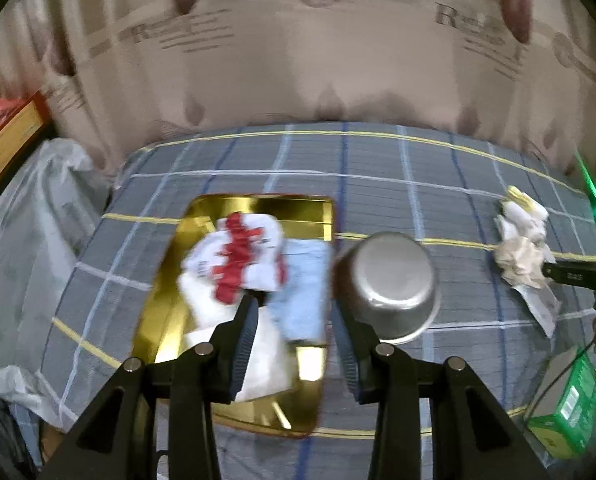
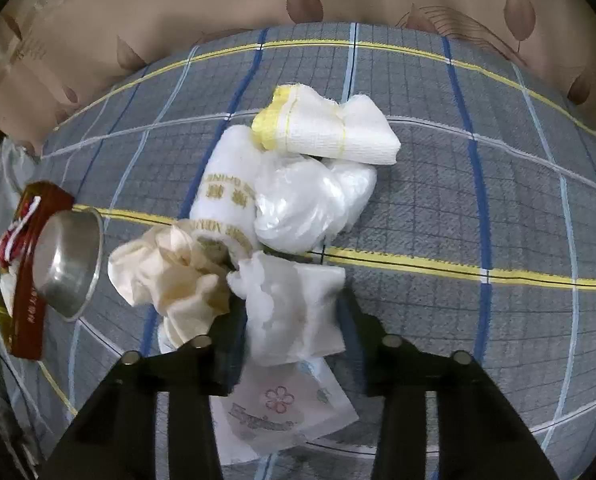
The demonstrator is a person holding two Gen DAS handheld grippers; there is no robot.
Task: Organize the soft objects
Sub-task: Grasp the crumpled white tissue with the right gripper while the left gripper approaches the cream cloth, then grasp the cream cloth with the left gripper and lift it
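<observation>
A bed covered in a grey checked sheet with blue, white and yellow lines (image 1: pixel 397 184) fills both views, with a beige leaf-patterned curtain (image 1: pixel 298 60) behind it at the far side.

On the left of the bed lies a shiny gold rectangular tray (image 1: pixel 166 280). It holds a white cloth with red printing (image 1: pixel 242 256) and, beside it to the right, a pale blue folded cloth (image 1: pixel 303 288). Just right of the tray sits an upturned round steel bowl (image 1: pixel 393 280).

Further right, well apart from the tray, is a heap of soft things. From far to near: a white woven cloth with a yellow edge (image 2: pixel 329 128), a rolled white towel with gold lettering (image 2: pixel 226 188), a crumpled clear plastic bag (image 2: pixel 305 200), a crumpled cream cloth (image 2: pixel 178 276) and a white wadded tissue-like cloth (image 2: pixel 290 304), which rests on a flat white packet with a pink flower print (image 2: pixel 282 404).

The left tongs (image 1: pixel 294 312) hover released over the tray, holding nothing. The right tongs (image 2: pixel 294 316) stand spread either side of the wadded cloth; whether they touch it cannot be told.

These pieces look light, limp and easily crushed. A pinch on a thick fold near the middle would likely hold best; the plastic bag may slip.
</observation>
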